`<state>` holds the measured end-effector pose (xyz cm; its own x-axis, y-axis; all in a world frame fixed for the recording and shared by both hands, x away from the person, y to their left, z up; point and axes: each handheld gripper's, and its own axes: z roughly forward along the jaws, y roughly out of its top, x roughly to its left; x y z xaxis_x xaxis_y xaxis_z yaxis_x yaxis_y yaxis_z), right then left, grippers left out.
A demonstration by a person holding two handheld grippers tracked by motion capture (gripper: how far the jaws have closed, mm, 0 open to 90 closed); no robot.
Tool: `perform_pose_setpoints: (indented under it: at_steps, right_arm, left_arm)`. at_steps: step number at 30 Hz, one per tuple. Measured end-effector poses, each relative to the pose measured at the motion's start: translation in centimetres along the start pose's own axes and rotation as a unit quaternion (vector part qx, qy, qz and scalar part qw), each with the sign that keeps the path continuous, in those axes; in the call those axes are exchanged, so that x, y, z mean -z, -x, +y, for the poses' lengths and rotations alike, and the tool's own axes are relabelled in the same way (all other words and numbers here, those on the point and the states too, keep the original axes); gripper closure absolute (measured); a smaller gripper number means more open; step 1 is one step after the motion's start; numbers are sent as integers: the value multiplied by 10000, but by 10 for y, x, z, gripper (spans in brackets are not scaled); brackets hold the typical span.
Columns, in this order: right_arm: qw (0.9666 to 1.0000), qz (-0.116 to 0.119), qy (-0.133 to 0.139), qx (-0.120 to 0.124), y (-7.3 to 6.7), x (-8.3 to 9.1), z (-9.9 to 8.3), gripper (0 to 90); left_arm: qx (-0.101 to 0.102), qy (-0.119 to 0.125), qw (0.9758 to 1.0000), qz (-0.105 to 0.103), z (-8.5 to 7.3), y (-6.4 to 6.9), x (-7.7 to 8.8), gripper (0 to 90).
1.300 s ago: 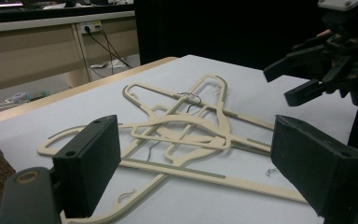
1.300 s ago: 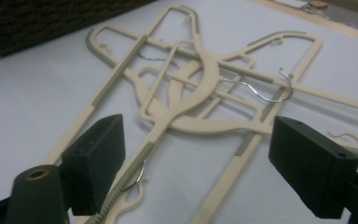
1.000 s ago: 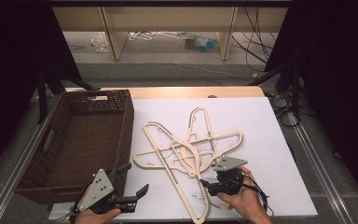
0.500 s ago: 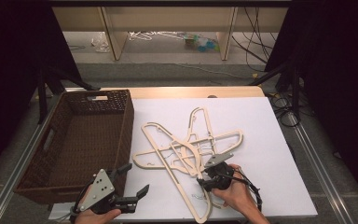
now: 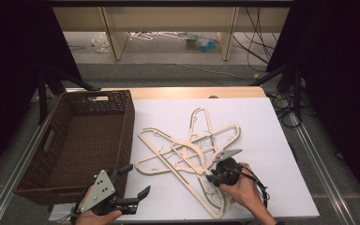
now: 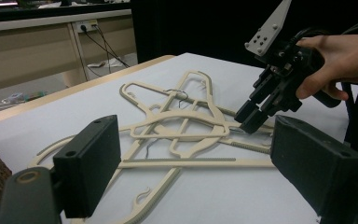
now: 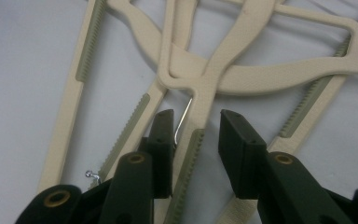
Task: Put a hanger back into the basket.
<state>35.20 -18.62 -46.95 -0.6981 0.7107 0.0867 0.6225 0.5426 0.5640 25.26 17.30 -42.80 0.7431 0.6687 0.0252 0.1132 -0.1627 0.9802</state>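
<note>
- High view: A tangle of cream hangers [image 5: 187, 150] lies on the white worktop [image 5: 272, 154], just right of a brown wicker basket [image 5: 75, 145]. The right tool [image 5: 212, 177] sits at the pile's near edge, tips down on the hangers; a second ago it was held a little higher and farther right, with its grey plate [image 5: 228, 153] facing up more squarely. The left tool [image 5: 133, 185] hovers over the worktop's near-left corner beside the basket, jaws spread wide and empty, placed as it was a second ago. The hangers have not shifted.
- Left gripper view: The left tool's own two black jaws stand far apart in the foreground. Beyond them, a hand [image 6: 340, 60] tilts the right tool [image 6: 249, 119] steeply down so its tips meet a hanger arm at the pile's right side.
- Right gripper view: The right tool [image 7: 195, 140] has its jaws parted, one on each side of a ridged hanger arm [image 7: 186, 163], not yet closed on it. A thin wire hook [image 7: 182, 120] shows between the jaws.
</note>
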Motion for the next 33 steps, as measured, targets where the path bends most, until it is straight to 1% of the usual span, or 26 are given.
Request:
perform_pose_setpoints:
  at_steps: [1,2,3,4,5,9,10,11,12,13,15,16,17,19,20,22,24,25,26,27,28,29,30,31,32,33]
  right_arm:
    - [10000,44,47,51,2,0,0,694]
    - [10000,7,89,-9,4,1,1,707]
    - [9999,-5,120,-24,6,1,1,712]
    - [9999,-46,111,15,8,1,1,712]
    - [9999,-31,65,-96,8,0,1,712]
    - [9999,-54,53,-97,11,-5,4,712]
    - [9999,-27,-37,-151,13,-8,6,750]
    - [9999,-27,-37,-151,13,-8,6,750]
    - [9999,-86,-53,-126,15,-9,7,767]
    - [9996,0,-68,-279,17,-9,8,777]
    - [9996,22,-46,-266,18,-10,8,780]
    - [9997,33,-86,-242,19,-9,9,786]
    - [9998,2,-87,-193,18,-9,9,790]
    - [9997,-81,-212,-66,19,-6,11,798]
    - [9997,-81,-212,-66,19,-6,11,798]
    - [9995,-85,-286,89,22,1,11,799]
    - [9991,-140,-301,269,24,7,11,799]
    - [9991,-140,-301,269,24,7,11,799]
    - [9986,-191,-328,365,25,14,11,799]
    - [9986,-191,-328,365,25,14,11,799]
    - [9978,-194,-327,539,25,22,10,800]
    - [9978,-194,-327,539,25,22,10,800]
    - [9973,-222,-357,607,25,26,9,800]
    - [9962,-211,-384,747,23,34,5,800]
    - [9958,-212,-380,808,22,40,2,800]
    - [9949,-200,-366,919,22,44,0,800]
  left_arm:
    - [7,5,10000,-4,0,0,0,159]
    - [10,14,10000,-6,0,0,0,159]
    - [-1,-58,10000,25,0,0,1,159]
    - [-1,-58,10000,25,0,0,1,159]
    - [8,-55,10000,17,0,0,0,159]
    - [-38,-65,10000,-4,0,0,0,159]
    - [-64,-72,10000,-10,0,0,0,159]
    - [-59,-68,10000,-8,0,0,0,159]
    - [-60,-62,10000,-9,0,0,0,159]
    - [-68,-63,10000,-13,0,0,0,159]
    - [-56,-67,10000,-14,0,1,0,159]
    - [-38,-63,10000,-16,0,1,0,160]
    - [-24,-63,10000,-16,0,1,0,160]
    - [-31,-58,10000,-20,1,1,1,159]
    - [-31,-58,10000,-20,1,1,1,160]
    - [-40,-55,10000,-8,1,1,0,160]
    - [-46,-57,10000,-15,1,1,0,160]
    - [-46,-57,10000,-15,1,1,0,160]
    - [-4,-51,10000,-21,1,2,-1,160]
    - [-4,-51,10000,-21,1,2,-1,160]
    - [16,-46,10000,-20,1,2,-1,160]
    - [-22,-64,10000,-7,2,2,-2,160]
    - [52,-20,10000,-24,1,3,-4,160]
    - [-39,-78,10000,-35,3,3,-7,160]
    - [-39,-78,10000,-35,3,3,-7,160]
    - [-22,-119,9998,-130,5,6,-13,161]
